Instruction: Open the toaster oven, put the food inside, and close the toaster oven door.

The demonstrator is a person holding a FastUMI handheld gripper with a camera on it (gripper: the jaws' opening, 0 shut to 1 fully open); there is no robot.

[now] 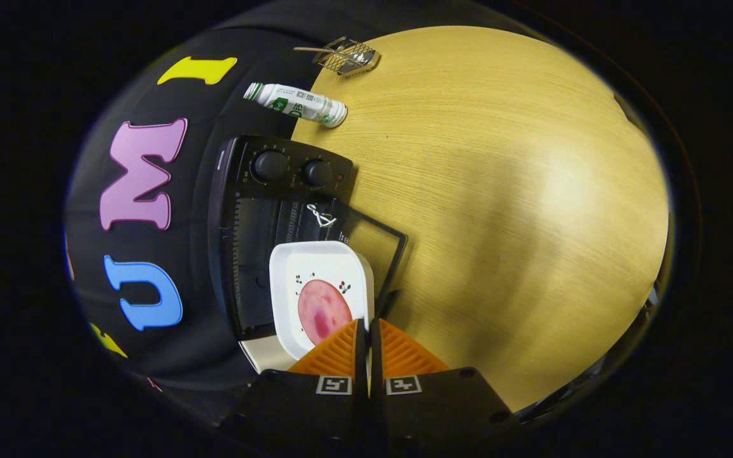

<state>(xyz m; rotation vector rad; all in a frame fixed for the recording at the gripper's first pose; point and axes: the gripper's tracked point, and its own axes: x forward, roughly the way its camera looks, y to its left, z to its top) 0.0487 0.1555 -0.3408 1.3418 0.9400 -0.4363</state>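
The gripper point(366, 322) has two wedge-shaped fingers point(339, 351) with fine ribbed faces, tapering toward the plate point(315, 267), whose rim they pinch from both sides. Behind them, away from the plate, sits a blocky matte black body point(443, 410) in two halves. Each half bears a square black-and-white marker point(333, 385) at the finger's root. Small round holes point(501, 416) dot the body's outer edge.

Plate point(319, 280) between tongs point(366, 337) and open oven point(277, 210).
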